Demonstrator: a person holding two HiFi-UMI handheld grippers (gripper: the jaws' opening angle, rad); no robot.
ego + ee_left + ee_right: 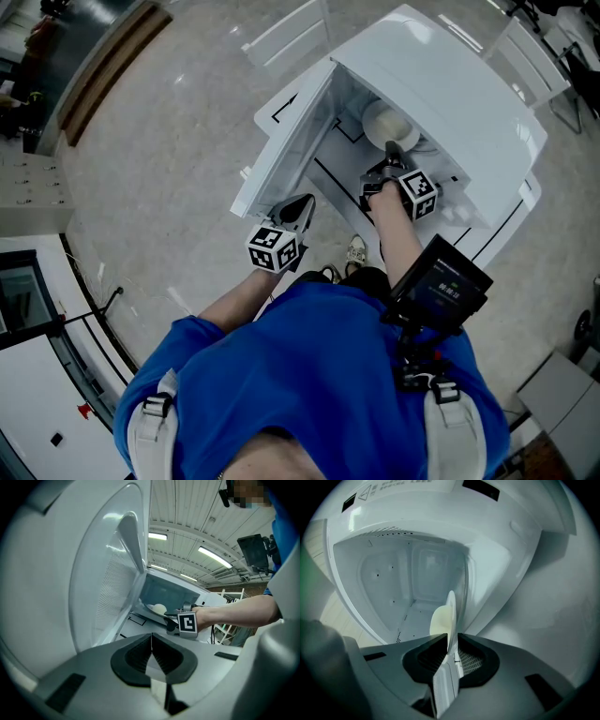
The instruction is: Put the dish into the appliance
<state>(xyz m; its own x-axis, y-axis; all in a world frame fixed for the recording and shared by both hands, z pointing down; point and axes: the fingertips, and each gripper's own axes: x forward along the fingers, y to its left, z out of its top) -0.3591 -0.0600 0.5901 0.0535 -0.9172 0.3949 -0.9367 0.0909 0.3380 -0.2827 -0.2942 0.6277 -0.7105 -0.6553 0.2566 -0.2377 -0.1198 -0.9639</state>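
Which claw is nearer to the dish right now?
Right. The right claw reaches into the appliance with the rim of the dish between its jaws; the left claw sits shut outside, by the open door.

The dish [388, 124] is a round, pale cream plate. It is inside the appliance [445, 84], low down and lying about flat, and its near edge sits between the two jaws of the right hand-held gripper [450, 641]. The appliance is a big white box with smooth white walls inside, and its door [289, 141] is swung wide open.
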